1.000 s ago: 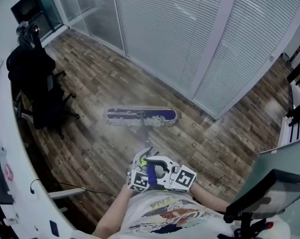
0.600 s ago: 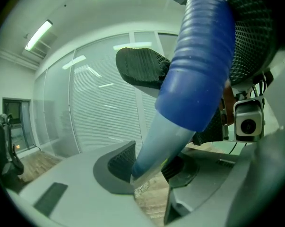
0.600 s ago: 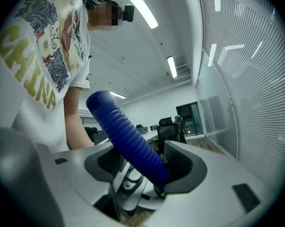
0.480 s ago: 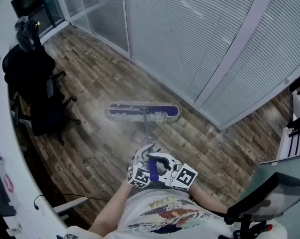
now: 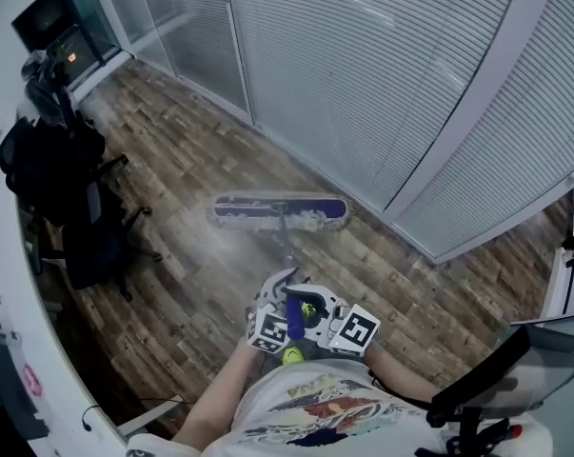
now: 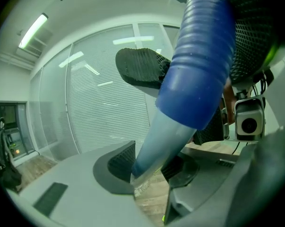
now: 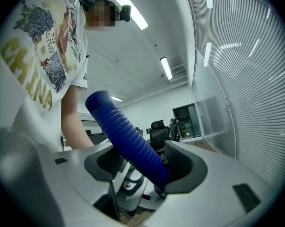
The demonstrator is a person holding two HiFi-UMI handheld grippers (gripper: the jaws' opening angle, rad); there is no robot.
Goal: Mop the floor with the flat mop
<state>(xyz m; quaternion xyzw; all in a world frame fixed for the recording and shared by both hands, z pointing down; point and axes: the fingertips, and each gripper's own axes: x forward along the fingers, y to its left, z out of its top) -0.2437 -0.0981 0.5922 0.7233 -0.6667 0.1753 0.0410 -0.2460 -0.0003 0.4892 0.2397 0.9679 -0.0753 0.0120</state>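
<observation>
Wood floor [image 5: 191, 160] beneath flat mop [image 5: 279, 211]

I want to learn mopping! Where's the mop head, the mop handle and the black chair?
mop head [image 5: 253, 208]: head view, on the purple top of the pad.
mop handle [image 7: 128, 141]: right gripper view, on the ribbed blue grip.
black chair [image 5: 63, 174]: head view, on its dark back.

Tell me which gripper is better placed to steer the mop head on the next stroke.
Left, probably. The left gripper clamps the mop handle lower, on the pale shaft below the blue grip, nearer the mop head. The right gripper holds the ribbed grip near its top end, suited to pushing.
</observation>
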